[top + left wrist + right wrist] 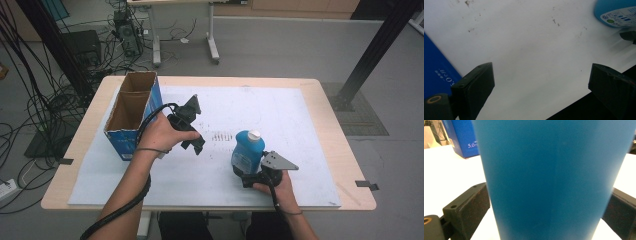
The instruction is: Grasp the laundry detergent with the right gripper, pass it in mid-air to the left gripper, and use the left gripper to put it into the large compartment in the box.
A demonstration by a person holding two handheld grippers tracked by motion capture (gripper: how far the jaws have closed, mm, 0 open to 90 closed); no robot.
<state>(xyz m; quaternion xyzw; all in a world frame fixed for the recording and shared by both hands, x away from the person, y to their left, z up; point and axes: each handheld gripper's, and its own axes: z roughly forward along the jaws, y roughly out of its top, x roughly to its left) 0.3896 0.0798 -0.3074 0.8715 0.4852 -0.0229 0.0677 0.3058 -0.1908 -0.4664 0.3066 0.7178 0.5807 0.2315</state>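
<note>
The right tongs (pixel 248 172) clamp the upright blue plastic bottle with a white cap (pixel 247 150). The left tongs (pixel 196 146) stand wide apart over the white bench (pixel 280 112), nothing between them.

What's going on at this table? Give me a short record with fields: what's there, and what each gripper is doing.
surface: white board on a wooden table
bottle: blue, white cap, upright, right of centre
box: blue cardboard, open top, at the left
right gripper: jaws against both sides of the bottle
left gripper: jaws wide apart, nothing between them, above the board between box and bottle
</note>
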